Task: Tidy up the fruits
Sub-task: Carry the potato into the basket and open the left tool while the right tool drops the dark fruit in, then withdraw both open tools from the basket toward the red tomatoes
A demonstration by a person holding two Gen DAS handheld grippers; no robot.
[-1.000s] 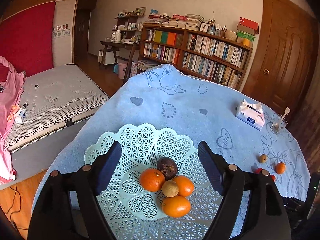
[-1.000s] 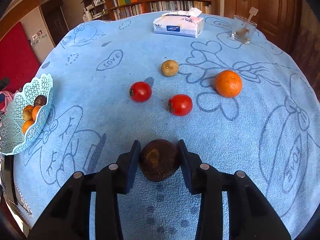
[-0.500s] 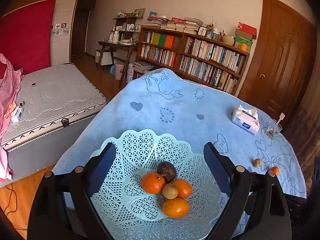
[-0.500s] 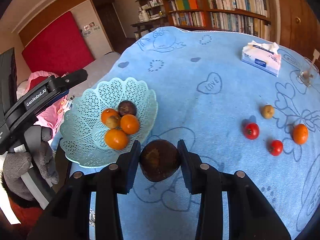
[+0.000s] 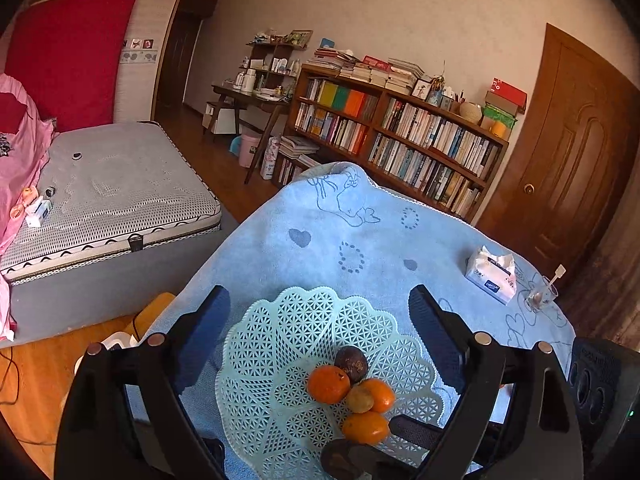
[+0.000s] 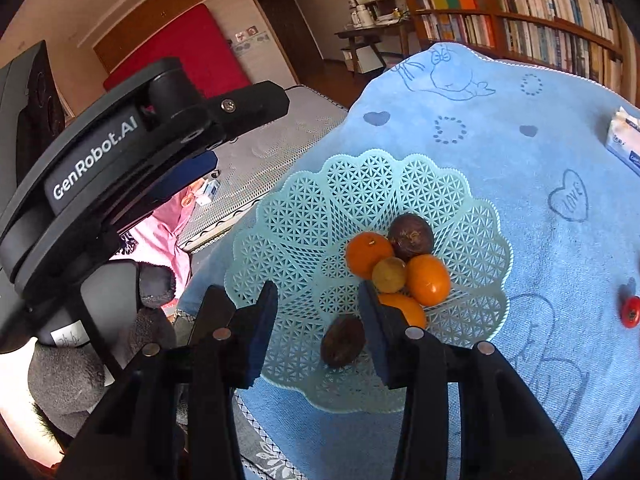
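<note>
Two views, left first:
Left wrist: my left gripper [image 5: 318,320] hangs with jaws spread wide and empty over the lattice basket [image 5: 280,344]; three oranges [image 5: 328,384], a small tan fruit [image 5: 359,399] and a dark fruit [image 5: 351,363] sit clustered inside; tissue pack [image 5: 491,275] lies well apart on the blue cloth [image 5: 360,240].
Right wrist: my right gripper [image 6: 318,312] is parted, gripping nothing; brown fruit [image 6: 343,341] lies between the fingers on the basket's near side; one tomato [image 6: 631,311] rests on the cloth.

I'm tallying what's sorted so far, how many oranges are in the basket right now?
3, clustered in the basket: one orange at the left, one at the right, one nearest, partly behind the right gripper. More could be hidden.
</note>
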